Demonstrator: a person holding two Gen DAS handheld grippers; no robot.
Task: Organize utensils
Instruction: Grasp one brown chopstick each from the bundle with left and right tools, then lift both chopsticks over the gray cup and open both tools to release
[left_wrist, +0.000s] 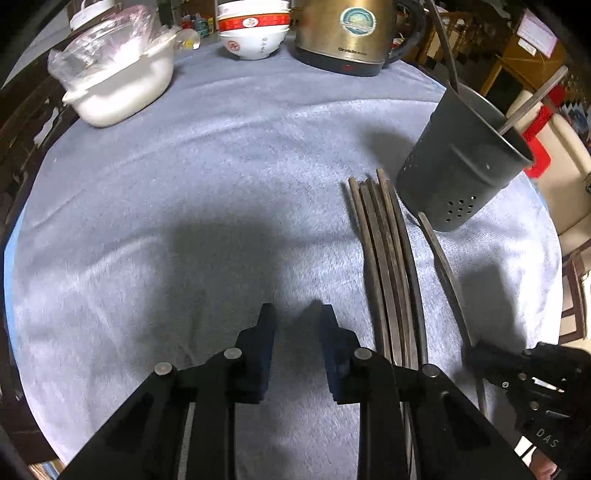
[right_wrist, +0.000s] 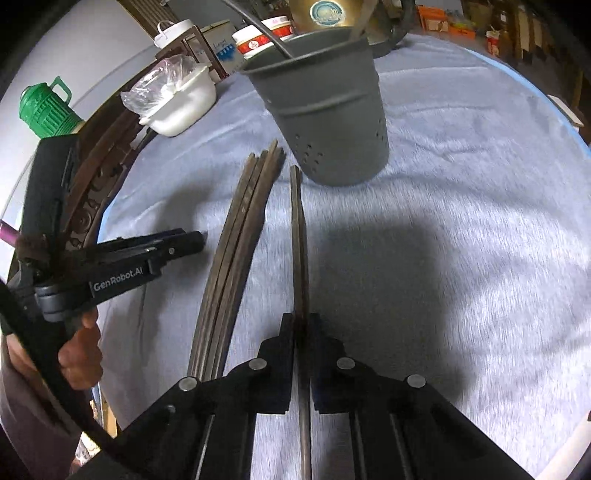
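Note:
Several dark chopsticks (left_wrist: 388, 266) lie in a bundle on the grey-blue cloth, also in the right wrist view (right_wrist: 236, 251). A single chopstick (right_wrist: 299, 240) lies apart to their right, its far end by the dark grey utensil holder (right_wrist: 328, 110). My right gripper (right_wrist: 303, 321) is shut on this chopstick near its near end; it also shows in the left wrist view (left_wrist: 476, 354). The holder (left_wrist: 461, 166) stands upright with a few utensils in it. My left gripper (left_wrist: 297, 314) is open and empty, left of the bundle; it shows from the side in the right wrist view (right_wrist: 199, 240).
A white container with plastic wrap (left_wrist: 118, 85), stacked red-and-white bowls (left_wrist: 253, 29) and a brass-coloured kettle (left_wrist: 343, 33) stand along the far table edge. A green jug (right_wrist: 44, 103) stands beyond the table's left edge. The cloth (left_wrist: 184, 184) covers the round table.

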